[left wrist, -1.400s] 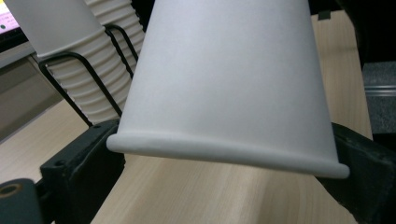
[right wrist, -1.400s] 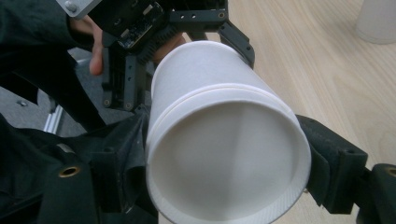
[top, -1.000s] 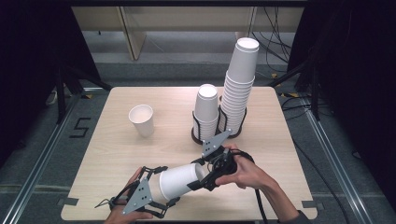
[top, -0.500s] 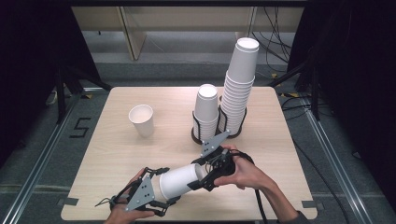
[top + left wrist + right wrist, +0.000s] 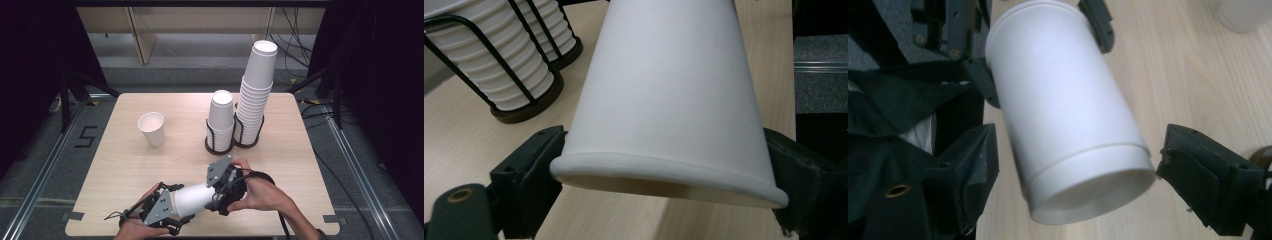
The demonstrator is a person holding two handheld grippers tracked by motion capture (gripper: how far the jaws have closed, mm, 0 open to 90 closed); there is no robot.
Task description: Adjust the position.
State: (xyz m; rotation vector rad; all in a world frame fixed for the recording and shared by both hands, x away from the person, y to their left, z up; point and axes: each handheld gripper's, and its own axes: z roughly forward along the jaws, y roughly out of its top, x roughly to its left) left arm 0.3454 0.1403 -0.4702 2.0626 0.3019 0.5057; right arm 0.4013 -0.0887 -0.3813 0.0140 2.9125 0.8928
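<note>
A white paper cup (image 5: 192, 197) lies on its side, held just above the table's near edge between both grippers. My left gripper (image 5: 176, 204) has its jaws on the cup's rim (image 5: 664, 175), which is pressed slightly oval. Those jaws have just been closing with the cup between them. In the right gripper view the cup's base (image 5: 1088, 195) sits between the jaws of my right gripper (image 5: 1078, 165), with a thin gap on each side. My right gripper (image 5: 216, 194) is at the cup's base end in the high view.
One upright paper cup (image 5: 151, 128) stands at mid-left of the wooden table (image 5: 310, 150). Two black wire holders stand at the back right with upside-down cups: a short stack (image 5: 220, 117) and a tall stack (image 5: 257, 90). Cables trail off the table's right side.
The left gripper's jaws have drawn in against the cup's rim. Both hands and the cup stay about where they were.
</note>
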